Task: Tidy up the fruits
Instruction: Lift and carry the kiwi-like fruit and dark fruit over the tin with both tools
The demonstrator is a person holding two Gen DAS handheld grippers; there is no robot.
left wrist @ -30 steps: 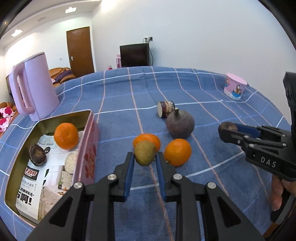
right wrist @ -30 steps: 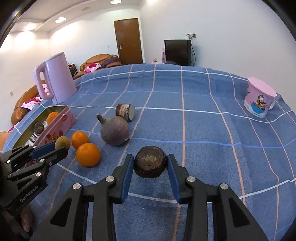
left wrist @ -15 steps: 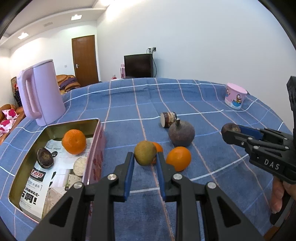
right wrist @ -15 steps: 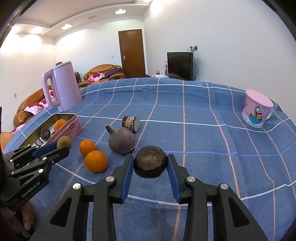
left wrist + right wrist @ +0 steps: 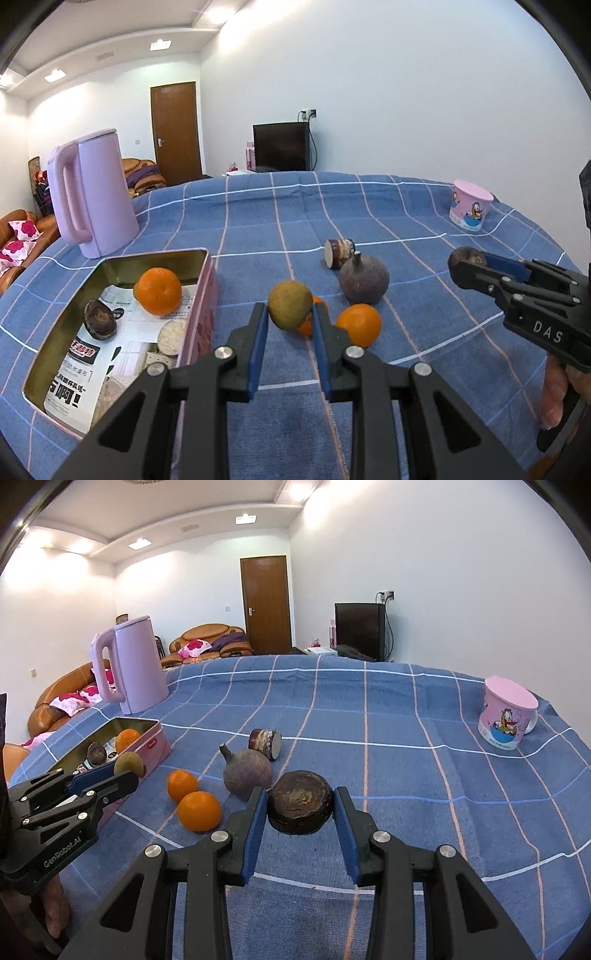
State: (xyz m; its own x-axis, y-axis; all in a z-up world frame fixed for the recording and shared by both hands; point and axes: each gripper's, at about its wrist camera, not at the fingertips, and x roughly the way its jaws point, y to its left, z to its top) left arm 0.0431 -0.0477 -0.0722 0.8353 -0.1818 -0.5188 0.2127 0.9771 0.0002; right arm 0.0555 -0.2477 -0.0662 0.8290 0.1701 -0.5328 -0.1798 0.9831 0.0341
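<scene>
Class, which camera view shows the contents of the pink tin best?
The left wrist view. It looks down into the pink tin, showing an orange, a dark fruit, a pale cut piece and printed paper. The right wrist view shows the tin side-on, partly behind the left gripper.

The right gripper (image 5: 298,805) pinches a dark round fruit (image 5: 300,802) in its jaws. Two oranges (image 5: 198,810) lie at nine o'clock from it on the blue surface (image 5: 369,738). A pink cup (image 5: 506,716) stands at two o'clock.
</scene>
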